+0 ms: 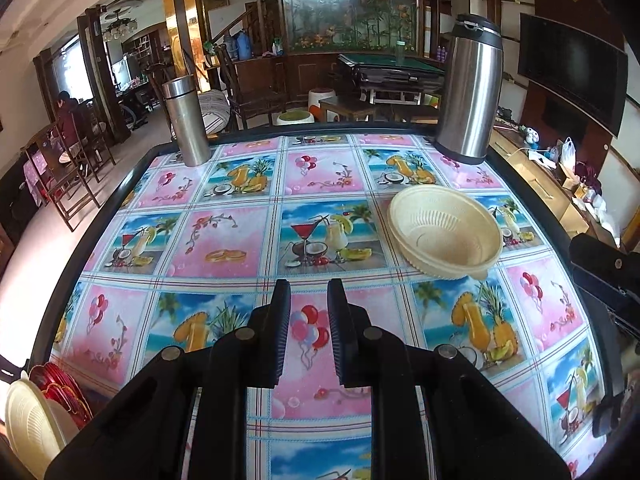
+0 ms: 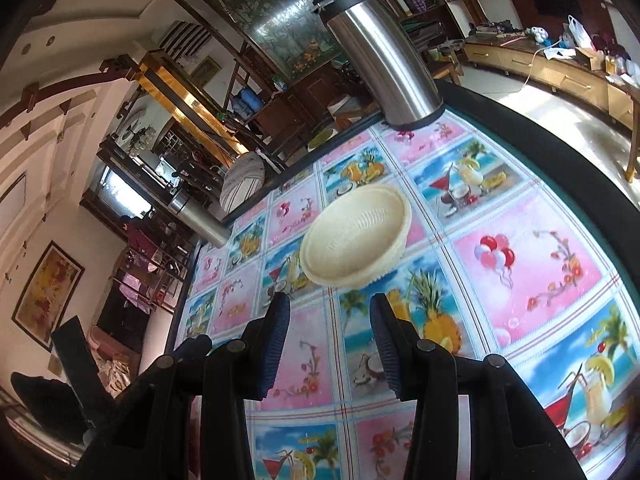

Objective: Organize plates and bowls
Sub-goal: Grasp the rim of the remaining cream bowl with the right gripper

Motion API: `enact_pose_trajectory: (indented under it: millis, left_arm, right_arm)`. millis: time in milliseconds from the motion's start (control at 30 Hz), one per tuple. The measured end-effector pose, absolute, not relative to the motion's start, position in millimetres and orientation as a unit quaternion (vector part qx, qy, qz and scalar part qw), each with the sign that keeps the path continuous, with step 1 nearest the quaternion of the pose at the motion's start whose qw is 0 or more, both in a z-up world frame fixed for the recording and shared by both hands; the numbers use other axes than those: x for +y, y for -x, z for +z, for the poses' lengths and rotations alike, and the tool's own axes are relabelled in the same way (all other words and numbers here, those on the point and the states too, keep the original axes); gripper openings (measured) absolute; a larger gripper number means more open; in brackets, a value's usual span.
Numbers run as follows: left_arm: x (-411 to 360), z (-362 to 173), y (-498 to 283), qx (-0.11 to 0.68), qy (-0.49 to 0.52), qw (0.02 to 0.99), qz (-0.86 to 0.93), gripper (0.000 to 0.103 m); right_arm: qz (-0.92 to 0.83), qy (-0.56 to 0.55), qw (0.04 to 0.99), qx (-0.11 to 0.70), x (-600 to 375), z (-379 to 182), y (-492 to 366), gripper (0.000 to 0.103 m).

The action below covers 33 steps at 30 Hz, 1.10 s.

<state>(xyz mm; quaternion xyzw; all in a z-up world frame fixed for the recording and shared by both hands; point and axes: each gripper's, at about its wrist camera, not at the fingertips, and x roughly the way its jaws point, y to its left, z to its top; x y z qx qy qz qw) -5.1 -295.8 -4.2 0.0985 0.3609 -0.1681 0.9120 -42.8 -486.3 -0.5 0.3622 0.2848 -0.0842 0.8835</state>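
Note:
Cream plastic bowls (image 1: pixel 445 230), nested as a small stack, sit on the patterned tablecloth (image 1: pixel 224 240) at the right of the left wrist view. My left gripper (image 1: pixel 309 298) is open and empty, hovering over the table to the left of and nearer than the bowls. In the right wrist view the cream bowls (image 2: pixel 356 236) lie just beyond my right gripper (image 2: pixel 330 310), which is open and empty, a short way from the rim. At the lower left edge of the left wrist view, red plates (image 1: pixel 64 392) and another cream bowl (image 1: pixel 30 424) stand on edge.
A tall steel flask (image 1: pixel 470 90) stands at the far right of the table and a slimmer steel bottle (image 1: pixel 186 120) at the far left. The table has a dark raised rim (image 1: pixel 100 216). My right gripper's body (image 1: pixel 604 272) shows at the right edge.

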Motion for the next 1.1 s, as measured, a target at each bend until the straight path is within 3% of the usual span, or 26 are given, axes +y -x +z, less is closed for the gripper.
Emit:
enact_pose_trajectory:
  millis: [433, 1100]
  left_arm:
    - [-318.1, -5.0, -32.4, 0.364, -0.084, 0.916, -0.148, 0.016]
    - [-346.1, -30.2, -66.8, 0.384, -0.057, 0.910, -0.146, 0.016]
  right_arm:
    - [-0.060, -0.369, 0.889, 0.266, -494.4, 29.9, -10.4, 0.045]
    - [-0.113, -0.383, 0.858, 0.322, -532.7, -18.0, -28.3, 0.045]
